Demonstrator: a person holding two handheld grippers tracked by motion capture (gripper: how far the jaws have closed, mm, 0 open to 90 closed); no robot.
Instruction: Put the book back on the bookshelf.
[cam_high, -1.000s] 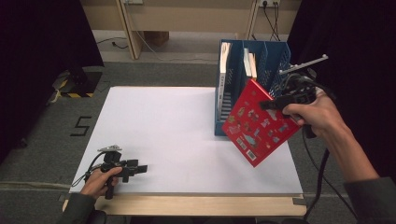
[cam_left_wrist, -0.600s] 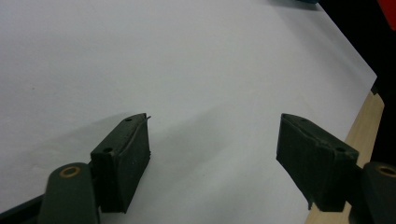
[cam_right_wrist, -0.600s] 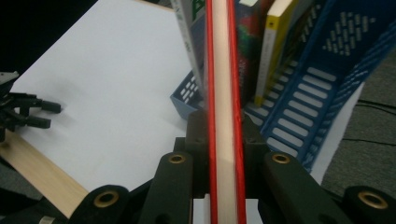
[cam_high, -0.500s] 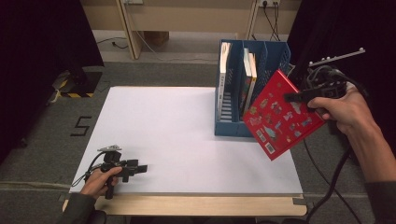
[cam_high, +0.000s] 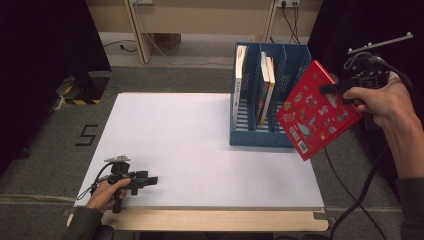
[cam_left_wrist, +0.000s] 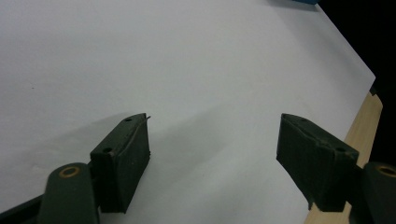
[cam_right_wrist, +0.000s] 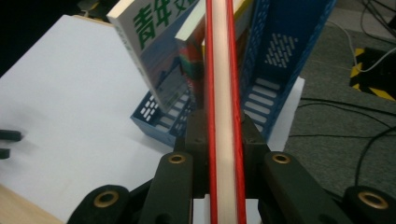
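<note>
From above, the right gripper is held up in the air off the right edge of the white surface, its fingers pinching the upper right edge of a red book. The book hangs tilted, one corner pointing down, its sticker-covered cover facing up toward the camera. It sits just right of the blue file rack, partly in front of the rack's right end; I cannot tell whether they touch. The rack stands near the far right of the surface with two or three books upright in its left and middle slots. The left gripper rests low at the near left corner of the surface, held by the left hand, well apart from everything else.

In the left gripper view, the two black fingers are spread with nothing between them, only the bare white surface beneath and a wooden edge at the right.

In the right gripper view, the fingers are pressed onto the red book, seen edge-on: red covers on either side of pale pages, running straight up the middle. Beyond it stand the blue file rack and a book with green characters, leaning in its slot.
</note>
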